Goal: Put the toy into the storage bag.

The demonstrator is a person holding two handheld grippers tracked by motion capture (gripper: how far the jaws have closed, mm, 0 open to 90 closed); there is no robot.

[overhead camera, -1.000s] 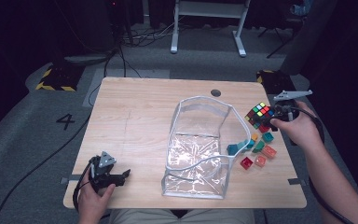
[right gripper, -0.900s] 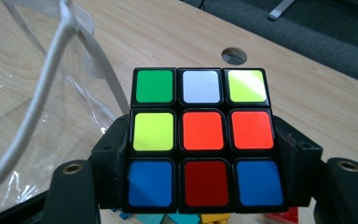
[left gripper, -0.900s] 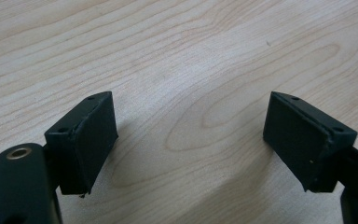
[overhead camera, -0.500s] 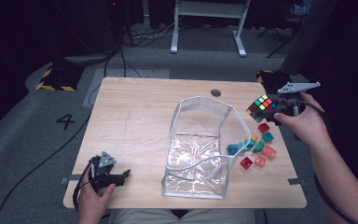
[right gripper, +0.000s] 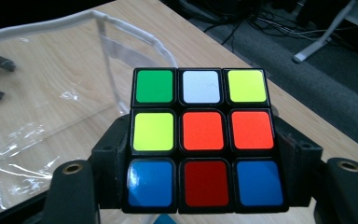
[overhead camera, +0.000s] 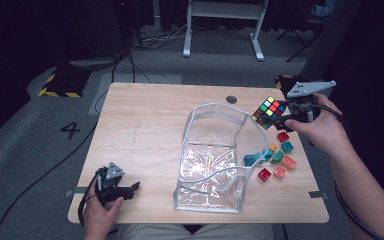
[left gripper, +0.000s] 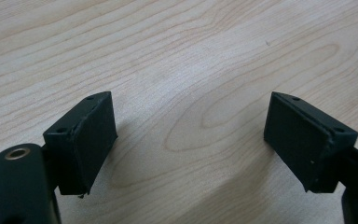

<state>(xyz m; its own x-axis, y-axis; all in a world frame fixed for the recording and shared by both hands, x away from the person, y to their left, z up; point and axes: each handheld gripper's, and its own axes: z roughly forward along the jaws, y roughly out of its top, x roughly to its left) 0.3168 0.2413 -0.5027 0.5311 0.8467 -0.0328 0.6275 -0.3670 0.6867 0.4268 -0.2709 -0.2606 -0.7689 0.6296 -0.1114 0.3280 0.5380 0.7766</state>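
Cube [right gripper: 200, 137] being carried clamped in right gripper [overhead camera: 280, 119] above clear bag [overhead camera: 215, 155] rim, needing level drop into opening; left gripper [left gripper: 191, 140] idling spread on tabletop [overhead camera: 145, 120].

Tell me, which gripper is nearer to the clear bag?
The right. The right gripper holds the cube in its jaws just beside the clear bag, at its far right rim. The left gripper rests farther off, at the table's near left corner.
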